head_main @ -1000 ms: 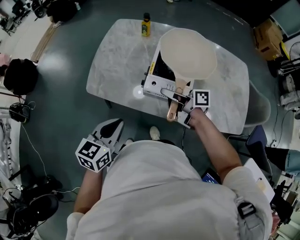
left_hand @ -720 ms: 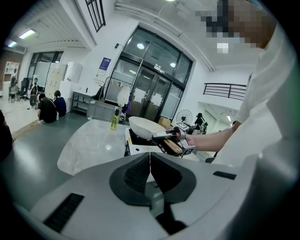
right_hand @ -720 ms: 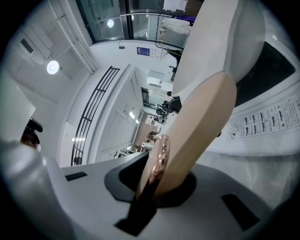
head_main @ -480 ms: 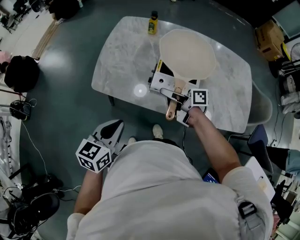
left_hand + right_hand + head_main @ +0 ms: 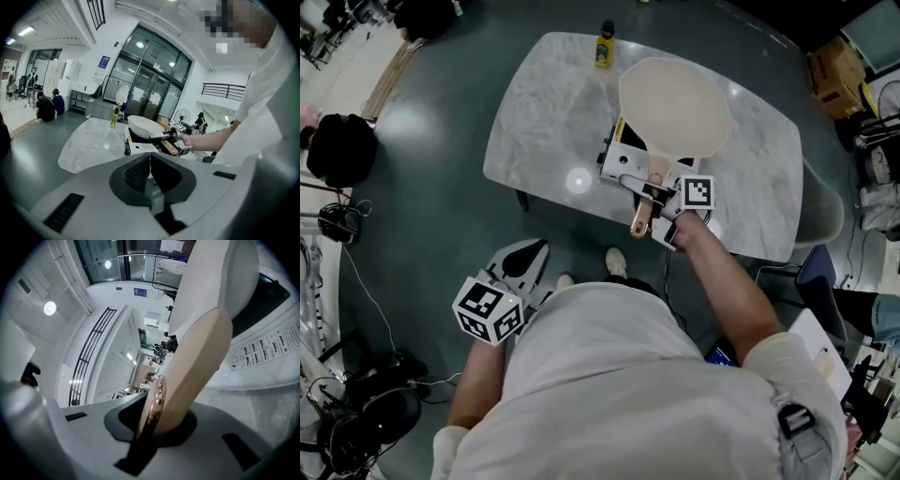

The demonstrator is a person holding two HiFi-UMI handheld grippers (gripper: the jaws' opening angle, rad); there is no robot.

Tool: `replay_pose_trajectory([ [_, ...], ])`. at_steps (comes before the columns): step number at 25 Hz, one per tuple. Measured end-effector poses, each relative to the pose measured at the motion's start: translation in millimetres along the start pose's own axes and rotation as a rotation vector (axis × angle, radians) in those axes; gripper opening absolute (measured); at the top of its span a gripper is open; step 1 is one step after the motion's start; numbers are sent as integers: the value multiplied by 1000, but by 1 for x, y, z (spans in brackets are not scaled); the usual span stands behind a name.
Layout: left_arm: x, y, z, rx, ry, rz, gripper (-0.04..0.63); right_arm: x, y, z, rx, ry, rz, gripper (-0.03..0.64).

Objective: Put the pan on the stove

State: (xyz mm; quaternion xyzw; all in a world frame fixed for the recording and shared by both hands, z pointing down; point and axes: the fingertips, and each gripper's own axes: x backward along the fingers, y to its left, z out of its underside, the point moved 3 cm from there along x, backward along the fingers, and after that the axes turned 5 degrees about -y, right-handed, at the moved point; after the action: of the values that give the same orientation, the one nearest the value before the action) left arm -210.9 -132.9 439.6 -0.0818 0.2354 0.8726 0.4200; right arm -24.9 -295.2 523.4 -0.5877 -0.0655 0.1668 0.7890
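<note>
Pan (image 5: pixel 675 105): cream, wide and rigid, sitting over the stove on the marble table (image 5: pixel 544 122); likely front-heavy, so it would tip in a loose grip.
Stove (image 5: pixel 617 171): white single burner with a dark top, mostly covered by the pan.
Handle (image 5: pixel 197 366): smooth, wood-toned, copper-tipped; the natural place to hold, though probably slippery.
Right gripper (image 5: pixel 654 199): clamped across the handle near its middle.
Left gripper (image 5: pixel 522 267): jaws pressed together, empty, low and well away from the table.
</note>
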Motion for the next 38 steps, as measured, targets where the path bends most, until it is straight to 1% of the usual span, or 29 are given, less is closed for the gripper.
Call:
replay_pose_trajectory([
  [6, 3, -1, 1, -1, -6, 7, 18, 0, 0, -1, -14, -12, 2, 75],
  [8, 5, -1, 2, 1, -8, 8, 18, -1, 3, -1, -36, -19, -13, 122],
  [10, 6, -1, 3, 2, -11, 11, 18, -2, 7, -1, -49, -32, -31, 152],
  [16, 7, -3, 5, -5, -12, 30, 18, 2, 3, -1, -78, -69, -22, 243],
  [18, 8, -4, 5, -8, -11, 38, 18, 6, 4, 1, -92, -82, -20, 260],
  [26, 10, -10, 8, -27, -2, 78, 18, 28, 3, 9, -125, -144, -21, 306],
  [31, 12, -14, 11, -40, 7, 111, 18, 47, 2, 19, -129, -184, 17, 334],
  [38, 16, -24, 18, -68, 25, 175, 18, 82, 11, 38, -117, -274, 40, 336],
])
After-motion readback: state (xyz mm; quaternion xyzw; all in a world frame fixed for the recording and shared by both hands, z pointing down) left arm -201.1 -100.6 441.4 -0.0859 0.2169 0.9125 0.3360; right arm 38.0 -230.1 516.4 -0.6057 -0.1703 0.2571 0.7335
